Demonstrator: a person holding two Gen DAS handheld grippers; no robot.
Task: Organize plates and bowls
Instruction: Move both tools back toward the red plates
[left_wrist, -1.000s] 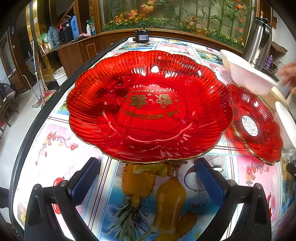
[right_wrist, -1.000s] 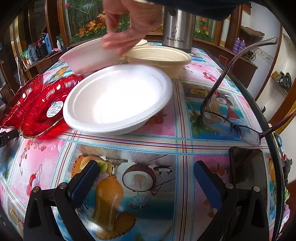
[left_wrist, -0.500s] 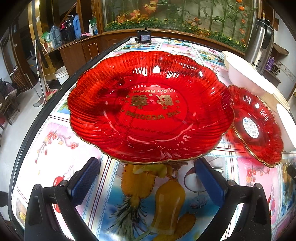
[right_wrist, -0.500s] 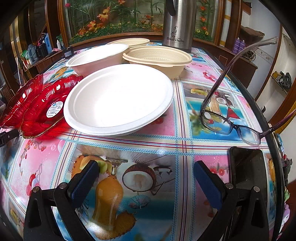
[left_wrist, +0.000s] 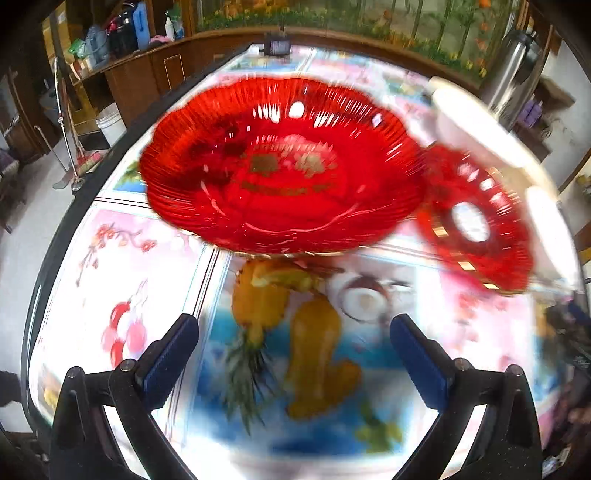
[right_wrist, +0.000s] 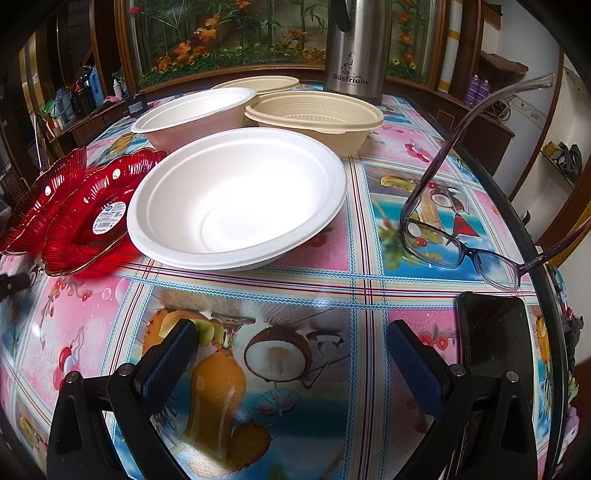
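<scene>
Red, ribbed and glossy: the large red plate (left_wrist: 280, 166) sits dead ahead of my left hand-held gripper (left_wrist: 293, 349), with a smaller red plate (left_wrist: 476, 221) just beside it on its right side. Both look like thin moulded plastic, so I'd guess light, fairly stiff and slick on the face. The scalloped gold-edged rim is where I'd pinch, near edge first, since the middle gives nothing to hold. The left view is blurry, so I can't say whether the two rims touch.

On the other side, my right hand-held gripper (right_wrist: 290, 358) hovers over the bench (right_wrist: 369, 291), facing the white foam bowl (right_wrist: 236, 199). That one should weigh next to nothing and dent easily, so a gentle squeeze on the near lip. Behind it sit a second white bowl (right_wrist: 192, 118) and a beige bowl (right_wrist: 314, 118), close together.

Both grippers are spread wide with nothing between the fingers.

Room-wise, there's open tablecloth in front of both grippers. Watch-outs on the right: the eyeglasses (right_wrist: 458, 247) and the dark phone (right_wrist: 495, 339) right beside my right finger, near the bench edge. The steel thermos (right_wrist: 356, 48) stands at the back.
</scene>
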